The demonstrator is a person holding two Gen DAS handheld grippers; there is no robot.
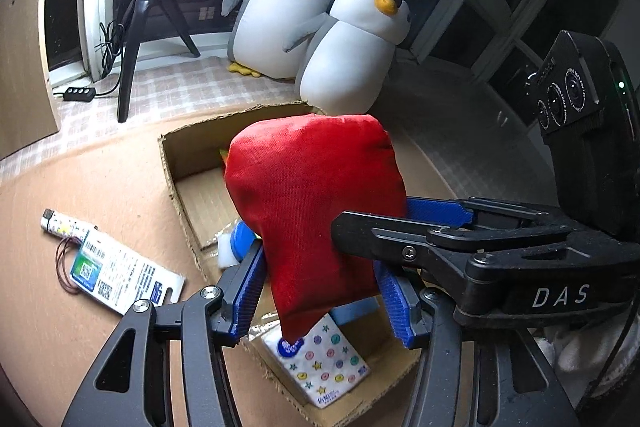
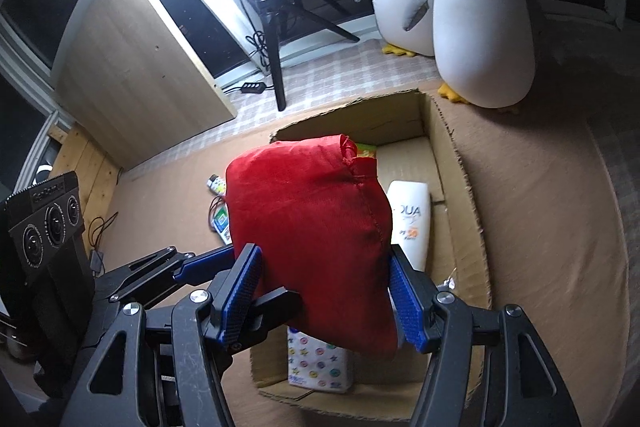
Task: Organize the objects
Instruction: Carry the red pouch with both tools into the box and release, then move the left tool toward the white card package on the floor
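Note:
A stuffed red fabric bag point(image 1: 316, 195) hangs over an open cardboard box point(image 1: 176, 179). My left gripper point(image 1: 322, 299) is shut on the bag's lower part, one blue pad on each side. My right gripper point(image 1: 400, 227) comes in from the right and clamps the same bag. In the right wrist view the right gripper point(image 2: 324, 301) pinches the red bag point(image 2: 308, 219) above the box point(image 2: 460, 187), and the left gripper point(image 2: 240, 283) holds it from the left. In the box lie a patterned tissue pack point(image 2: 320, 363), a white sunscreen tube point(image 2: 412, 219) and a blue-lidded item point(image 1: 244, 239).
On the brown mat left of the box lie a printed package card point(image 1: 124, 271), a small patterned tube point(image 1: 64, 225) and a rubber band point(image 1: 64, 267). Two penguin plush toys point(image 1: 352, 51) sit behind the box. A ring light on a tripod point(image 1: 136, 39) stands at the back left.

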